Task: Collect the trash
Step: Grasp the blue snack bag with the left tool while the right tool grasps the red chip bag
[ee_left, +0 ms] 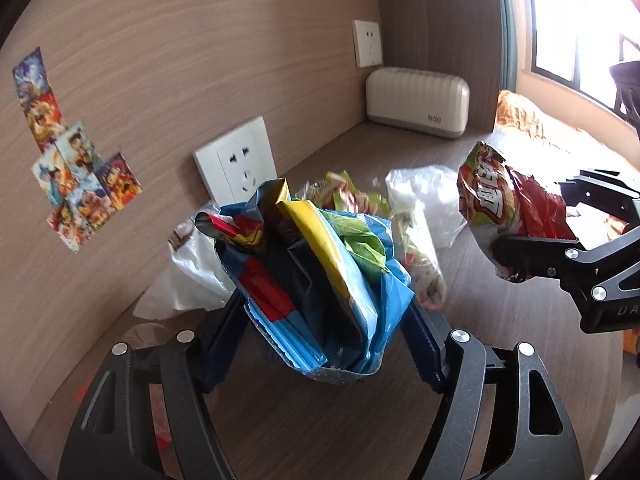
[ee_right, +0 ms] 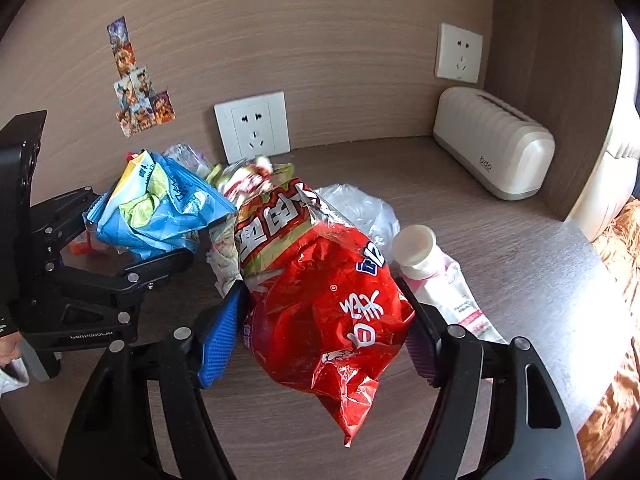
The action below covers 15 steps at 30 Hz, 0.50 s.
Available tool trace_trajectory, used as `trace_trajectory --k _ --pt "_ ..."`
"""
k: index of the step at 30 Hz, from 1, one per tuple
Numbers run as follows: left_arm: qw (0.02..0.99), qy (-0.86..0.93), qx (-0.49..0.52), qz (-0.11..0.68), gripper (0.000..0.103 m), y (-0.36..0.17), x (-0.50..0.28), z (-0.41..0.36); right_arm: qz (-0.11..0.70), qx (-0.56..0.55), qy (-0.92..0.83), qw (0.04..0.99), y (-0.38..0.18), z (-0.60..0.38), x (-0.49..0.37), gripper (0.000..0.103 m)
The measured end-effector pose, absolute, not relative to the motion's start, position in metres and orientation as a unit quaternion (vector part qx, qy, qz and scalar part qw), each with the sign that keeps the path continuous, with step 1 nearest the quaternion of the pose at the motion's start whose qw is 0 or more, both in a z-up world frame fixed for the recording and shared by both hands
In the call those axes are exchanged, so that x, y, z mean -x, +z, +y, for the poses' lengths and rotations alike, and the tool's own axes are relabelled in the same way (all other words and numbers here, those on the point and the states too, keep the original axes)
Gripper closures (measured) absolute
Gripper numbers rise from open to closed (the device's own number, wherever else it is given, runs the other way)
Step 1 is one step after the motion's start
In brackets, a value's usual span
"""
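While left gripper jaws clamp blue snack bag and right gripper jaws red chip bag: wrappers, clear plastic, pink tube crowding counter ahead; bare toward its right edge.

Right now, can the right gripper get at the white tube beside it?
Probably not yet. The right gripper is closed on the red bag, which fills its jaws. The white tube lies just right of its finger, with nothing on top, so the way is free once the bag is dropped.

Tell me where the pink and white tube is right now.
In the right wrist view, the pink and white tube lies on the desk just right of the red chip bag, near the clear plastic bag.
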<state>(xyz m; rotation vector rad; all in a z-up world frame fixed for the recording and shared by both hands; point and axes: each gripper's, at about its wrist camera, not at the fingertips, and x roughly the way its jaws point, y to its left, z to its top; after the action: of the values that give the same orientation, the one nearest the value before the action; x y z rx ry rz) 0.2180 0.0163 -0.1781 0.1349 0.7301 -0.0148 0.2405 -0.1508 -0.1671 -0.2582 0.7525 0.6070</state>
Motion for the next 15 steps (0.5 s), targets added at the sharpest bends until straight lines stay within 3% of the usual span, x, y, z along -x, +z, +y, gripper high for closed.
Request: trace_trajectory --k 15 --pt "0.948 -0.023 -0.080 0.308 0.032 -0.117 -0.135 -0.046 0.304 0.086 0.284 0.905 -0.104 -0.224 -0.181 0.031"
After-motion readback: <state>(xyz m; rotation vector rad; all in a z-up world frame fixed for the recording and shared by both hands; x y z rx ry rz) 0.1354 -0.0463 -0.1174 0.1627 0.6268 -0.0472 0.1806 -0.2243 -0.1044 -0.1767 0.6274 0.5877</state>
